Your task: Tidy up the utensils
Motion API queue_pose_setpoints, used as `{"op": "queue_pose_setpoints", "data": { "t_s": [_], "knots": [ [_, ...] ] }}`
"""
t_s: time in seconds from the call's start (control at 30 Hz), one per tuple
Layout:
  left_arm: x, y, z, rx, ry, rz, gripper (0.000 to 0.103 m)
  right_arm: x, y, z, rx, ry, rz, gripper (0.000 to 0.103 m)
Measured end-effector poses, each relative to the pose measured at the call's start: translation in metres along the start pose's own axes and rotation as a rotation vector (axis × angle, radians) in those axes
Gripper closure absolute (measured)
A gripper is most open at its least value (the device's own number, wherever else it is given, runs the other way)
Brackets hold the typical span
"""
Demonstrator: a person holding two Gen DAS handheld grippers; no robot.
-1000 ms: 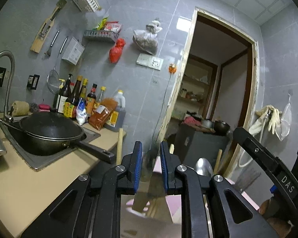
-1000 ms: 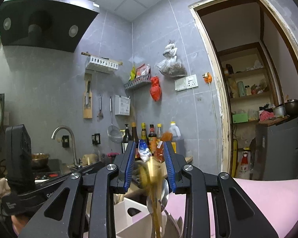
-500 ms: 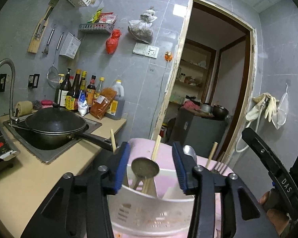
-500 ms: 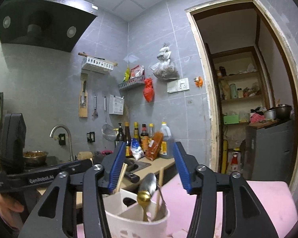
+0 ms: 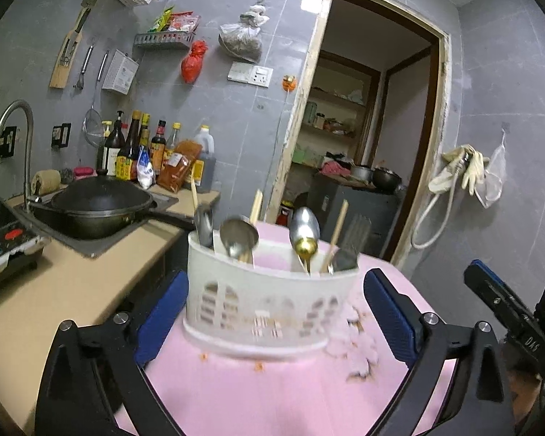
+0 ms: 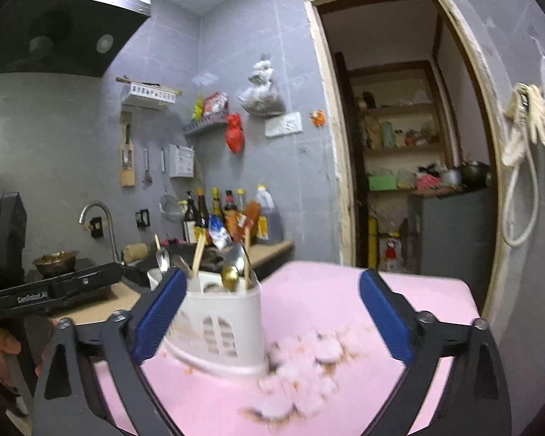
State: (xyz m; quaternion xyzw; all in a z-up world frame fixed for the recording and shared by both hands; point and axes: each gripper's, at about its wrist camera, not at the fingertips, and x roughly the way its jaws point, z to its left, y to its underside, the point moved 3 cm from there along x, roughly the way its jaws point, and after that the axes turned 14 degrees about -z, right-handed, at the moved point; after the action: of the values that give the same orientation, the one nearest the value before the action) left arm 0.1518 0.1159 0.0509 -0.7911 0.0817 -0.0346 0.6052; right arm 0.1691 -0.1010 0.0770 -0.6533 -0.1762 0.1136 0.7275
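Now both grippers, left gripper (image 5: 274,312) and right gripper (image 6: 269,314), are opening wide with empty fingers; spoons (image 5: 303,234) and chopsticks (image 5: 336,234) stand upright in the white utensil caddy (image 5: 265,305) on the pink tabletop (image 5: 290,392), seemingly sorted.

Pink table (image 5: 272,399) carrying a white utensil caddy (image 5: 265,309).
Caddy stands at centre; pale crumbled scraps (image 5: 356,352) lie scattered at its four o'clock.
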Motion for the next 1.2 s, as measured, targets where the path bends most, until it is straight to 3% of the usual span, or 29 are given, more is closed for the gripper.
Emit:
{"op": "queue_pose_setpoints", "data": {
  "t_s": [0.5, 1.2],
  "knots": [
    [-0.049, 0.051, -0.021, 0.072, -0.025, 0.040, 0.008, -0.081, 0.022, -0.010, 0.001, 0.202, 0.069, 0.000],
    [-0.058, 0.058, -0.020, 0.079, -0.040, 0.044, 0.008, -0.099, 0.030, -0.011, -0.012, 0.230, 0.085, 0.000]
  ]
}}
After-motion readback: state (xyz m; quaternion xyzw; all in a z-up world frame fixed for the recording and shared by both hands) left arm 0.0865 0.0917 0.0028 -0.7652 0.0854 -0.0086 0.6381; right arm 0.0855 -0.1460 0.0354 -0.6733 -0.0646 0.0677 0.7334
